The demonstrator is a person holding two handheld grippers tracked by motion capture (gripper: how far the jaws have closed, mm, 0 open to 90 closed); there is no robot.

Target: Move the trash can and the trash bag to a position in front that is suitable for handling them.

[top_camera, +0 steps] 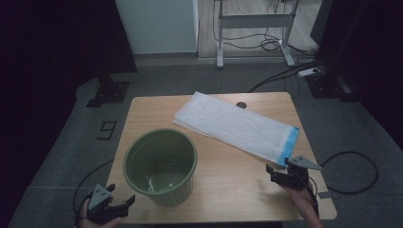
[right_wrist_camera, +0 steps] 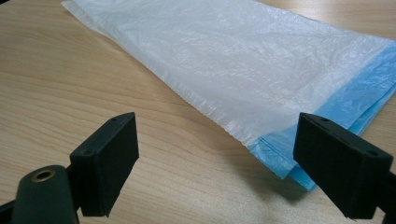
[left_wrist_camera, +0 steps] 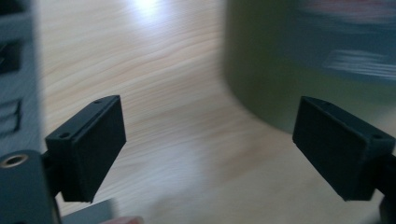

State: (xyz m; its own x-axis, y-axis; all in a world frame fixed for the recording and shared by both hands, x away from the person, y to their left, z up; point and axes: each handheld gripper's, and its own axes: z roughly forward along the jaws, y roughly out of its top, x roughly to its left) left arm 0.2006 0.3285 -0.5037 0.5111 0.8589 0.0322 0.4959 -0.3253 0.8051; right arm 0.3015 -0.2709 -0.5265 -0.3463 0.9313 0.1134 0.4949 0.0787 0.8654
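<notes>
A green bin (top_camera: 160, 166) stands upright on the wooden table (top_camera: 223, 199), near its front left. A flat white plastic bag with a blue end (top_camera: 236, 127) lies across the far right half of the table. My left gripper (top_camera: 124, 203) is open at the front left edge, just left of the bin, whose blurred green wall (left_wrist_camera: 299, 84) rises ahead on the right. My right gripper (top_camera: 277, 175) is open near the front right edge, a little short of the bag's blue end (right_wrist_camera: 355, 102). Nothing is between either pair of jaws.
A small dark round spot (top_camera: 241, 105) sits on the table's far edge. Grey carpet surrounds the table. A white desk frame (top_camera: 254, 21) and cables (top_camera: 285, 71) lie on the floor beyond. Bare wood stretches between the bin and my right gripper.
</notes>
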